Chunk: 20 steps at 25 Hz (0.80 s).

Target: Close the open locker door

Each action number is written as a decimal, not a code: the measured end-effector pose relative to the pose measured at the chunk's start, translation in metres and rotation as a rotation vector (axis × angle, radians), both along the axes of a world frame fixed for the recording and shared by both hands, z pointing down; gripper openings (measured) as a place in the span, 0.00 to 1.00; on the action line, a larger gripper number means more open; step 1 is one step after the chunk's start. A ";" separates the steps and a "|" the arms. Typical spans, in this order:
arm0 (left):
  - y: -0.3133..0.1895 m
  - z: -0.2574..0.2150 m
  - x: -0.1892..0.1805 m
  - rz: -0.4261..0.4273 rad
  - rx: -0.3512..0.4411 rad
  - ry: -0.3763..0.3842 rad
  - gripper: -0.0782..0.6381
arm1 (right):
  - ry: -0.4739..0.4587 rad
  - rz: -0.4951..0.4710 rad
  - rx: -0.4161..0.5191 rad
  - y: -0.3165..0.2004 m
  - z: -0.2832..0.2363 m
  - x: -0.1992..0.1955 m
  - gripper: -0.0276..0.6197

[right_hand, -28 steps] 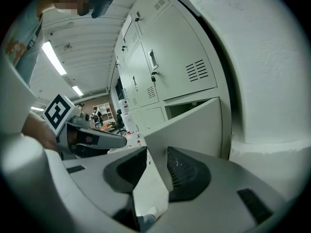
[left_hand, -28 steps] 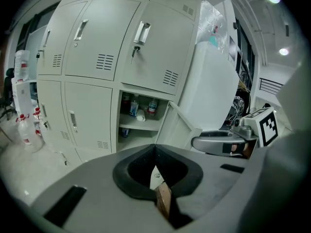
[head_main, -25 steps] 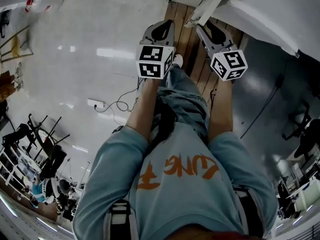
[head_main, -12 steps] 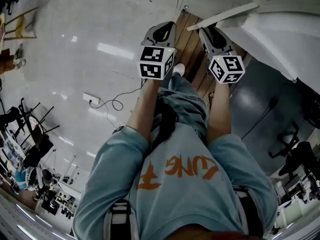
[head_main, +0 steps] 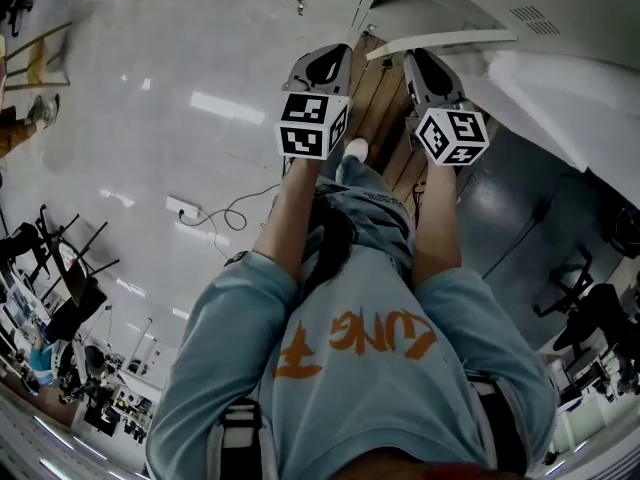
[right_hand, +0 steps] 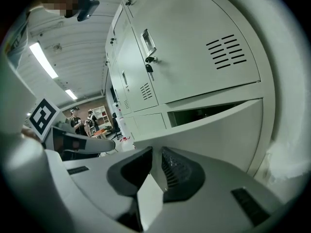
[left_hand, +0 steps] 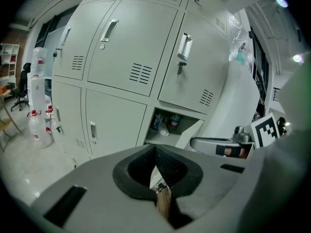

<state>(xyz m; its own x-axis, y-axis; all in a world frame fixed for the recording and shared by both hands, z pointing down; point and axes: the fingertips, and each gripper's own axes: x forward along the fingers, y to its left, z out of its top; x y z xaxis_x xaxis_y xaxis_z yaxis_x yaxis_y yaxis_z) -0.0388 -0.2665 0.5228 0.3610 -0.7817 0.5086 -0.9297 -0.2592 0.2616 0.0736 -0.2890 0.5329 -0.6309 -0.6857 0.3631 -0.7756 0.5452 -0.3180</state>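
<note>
The open locker door (head_main: pixel 440 40) juts out as a pale strip at the top of the head view, and in the right gripper view its grey panel (right_hand: pixel 218 130) hangs below the dark open compartment (right_hand: pixel 204 113). My right gripper (head_main: pixel 415 60) (right_hand: pixel 155 154) is closing on the door's free edge, which fills the narrow gap between the pads. My left gripper (head_main: pixel 325 58) (left_hand: pixel 156 152) is shut and empty, held beside the right one and short of the lockers. From the left gripper view the compartment (left_hand: pixel 167 125) shows bottles inside.
A bank of grey lockers (left_hand: pixel 121 57) with handles and vents fills both gripper views. Large water bottles (left_hand: pixel 36 125) stand at the lockers' left. Wooden boards (head_main: pixel 385 88) lie under the grippers. A power strip and cable (head_main: pixel 190 210) lie on the white floor. Chairs (head_main: pixel 60 268) stand at the left.
The right gripper's jaws have gone from wide to narrow round the door's edge. The view has swung so that the door edge now lies across the top, above the right gripper.
</note>
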 end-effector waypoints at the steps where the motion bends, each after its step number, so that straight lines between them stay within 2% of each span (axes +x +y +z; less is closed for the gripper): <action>1: -0.005 0.000 -0.001 0.004 0.000 0.002 0.13 | 0.004 0.006 -0.001 -0.004 0.000 0.000 0.16; 9: -0.043 -0.005 -0.017 0.034 0.008 0.006 0.13 | 0.023 0.077 -0.009 -0.039 0.000 -0.011 0.14; 20: -0.085 -0.014 -0.032 0.096 0.034 0.004 0.13 | 0.103 0.286 -0.003 -0.088 0.000 -0.003 0.11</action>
<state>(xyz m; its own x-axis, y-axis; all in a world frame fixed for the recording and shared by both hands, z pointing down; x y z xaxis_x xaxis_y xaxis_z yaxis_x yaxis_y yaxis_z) -0.0712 -0.3511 0.5084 0.4371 -0.7600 0.4810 -0.8991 -0.3557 0.2549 0.0704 -0.3766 0.5333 -0.3717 -0.8291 0.4175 -0.9260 0.2990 -0.2307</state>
